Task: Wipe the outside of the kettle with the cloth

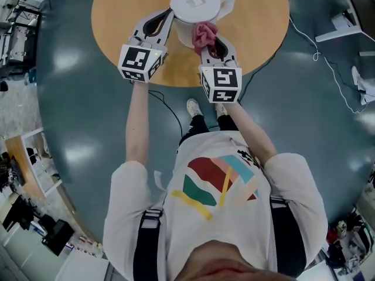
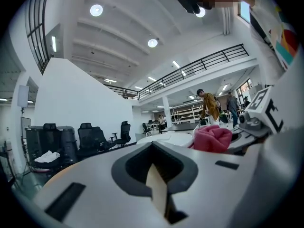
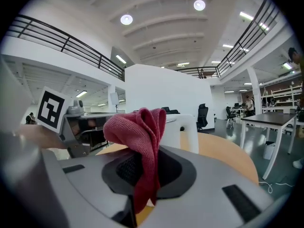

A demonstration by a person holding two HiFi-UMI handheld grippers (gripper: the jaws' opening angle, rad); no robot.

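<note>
A white kettle stands on the round wooden table, toward its near edge. My right gripper is shut on a bunched red cloth, and the cloth lies against the kettle's near side. In the right gripper view the cloth stands up from the closed jaws, with the kettle just behind it. My left gripper rests at the kettle's left side, shut, with nothing seen between its jaws. The left gripper view shows the cloth to the right.
A white cable and a black cable trail over the dark floor around the table. The person's feet are at the table's near edge. Office chairs and desks stand farther off.
</note>
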